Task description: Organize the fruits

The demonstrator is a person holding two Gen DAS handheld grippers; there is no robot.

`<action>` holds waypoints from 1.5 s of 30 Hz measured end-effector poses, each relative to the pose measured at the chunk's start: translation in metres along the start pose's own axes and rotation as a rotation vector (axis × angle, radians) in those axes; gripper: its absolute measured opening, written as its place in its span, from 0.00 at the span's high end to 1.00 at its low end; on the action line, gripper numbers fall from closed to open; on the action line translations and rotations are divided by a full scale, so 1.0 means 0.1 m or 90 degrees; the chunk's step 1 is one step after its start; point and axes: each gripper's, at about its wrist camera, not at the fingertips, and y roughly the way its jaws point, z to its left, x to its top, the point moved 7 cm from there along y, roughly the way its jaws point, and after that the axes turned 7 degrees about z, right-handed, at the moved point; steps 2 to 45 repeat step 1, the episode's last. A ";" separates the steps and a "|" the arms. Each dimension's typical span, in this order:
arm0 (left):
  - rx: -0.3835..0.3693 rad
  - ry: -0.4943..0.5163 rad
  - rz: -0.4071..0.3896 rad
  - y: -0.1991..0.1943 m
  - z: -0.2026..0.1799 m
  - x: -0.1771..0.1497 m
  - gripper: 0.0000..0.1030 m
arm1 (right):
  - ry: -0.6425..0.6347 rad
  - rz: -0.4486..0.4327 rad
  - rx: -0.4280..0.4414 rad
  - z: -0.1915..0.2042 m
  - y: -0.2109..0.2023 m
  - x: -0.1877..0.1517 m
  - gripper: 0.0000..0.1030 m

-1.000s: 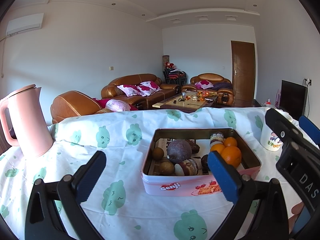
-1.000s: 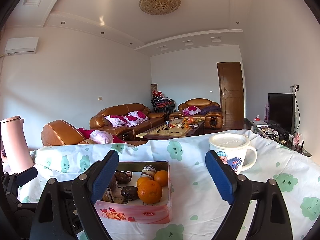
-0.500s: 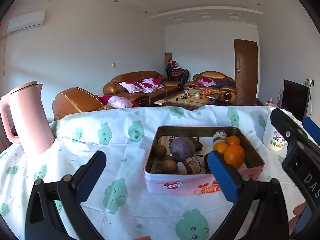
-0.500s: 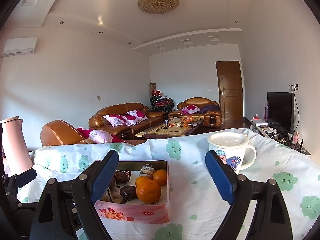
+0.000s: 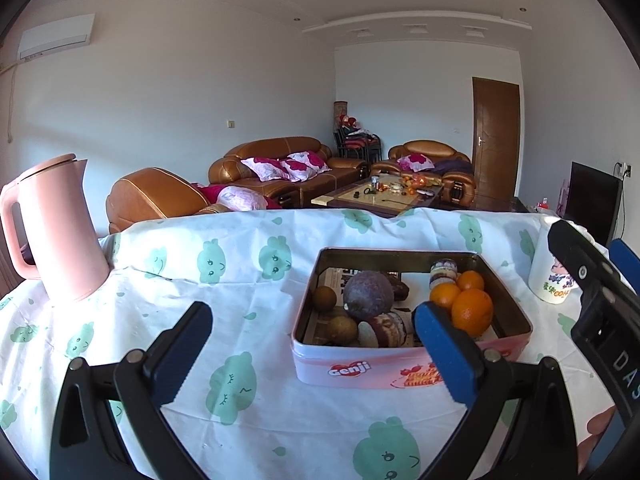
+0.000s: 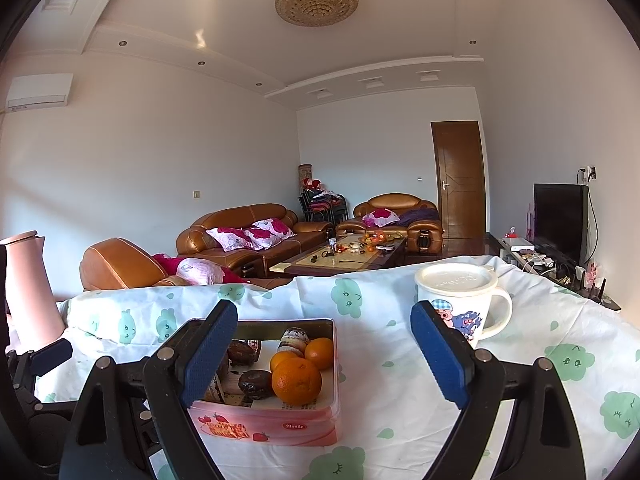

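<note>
We held both grippers above the near edge of the table, level and pointing across it. The left gripper (image 5: 312, 344) had its fingers wide apart and gripped nothing; the right gripper (image 6: 324, 344) was the same.

The fruits all lay in the tin (image 5: 516, 312), which stood on the cloth (image 5: 240, 272) in front of us. Three oranges (image 5: 471, 311) sat bunched in its right corner, touching one another. A big purple fruit (image 5: 368, 295) lay in the middle, with two small brown ones (image 5: 342, 330) on the left. Dark round pieces, which we could not name, filled the gaps.

Over the last second the left view had dropped a little and the tin had slid slightly right in it. The right view had barely shifted. Nothing in the tin had moved.

That drift told us little. No fruit lay loose on the cloth, which fitted either a sorting finished or one to be done inside the tin.

A kettle (image 5: 56, 232) stood far left and a mug (image 6: 460, 304) right of the tin.
</note>
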 end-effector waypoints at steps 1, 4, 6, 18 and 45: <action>0.002 0.000 0.001 0.00 0.01 0.00 0.00 | 0.000 0.000 0.000 0.00 0.00 0.00 0.13; 0.002 0.000 0.001 0.00 0.01 0.00 0.00 | 0.000 0.000 0.000 0.00 0.00 0.00 0.13; 0.002 0.000 0.001 0.00 0.01 0.00 0.00 | 0.000 0.000 0.000 0.00 0.00 0.00 0.13; 0.002 0.000 0.001 0.00 0.01 0.00 0.00 | 0.000 0.000 0.000 0.00 0.00 0.00 0.13; 0.002 0.000 0.001 0.00 0.01 0.00 0.00 | 0.000 0.000 0.000 0.00 0.00 0.00 0.13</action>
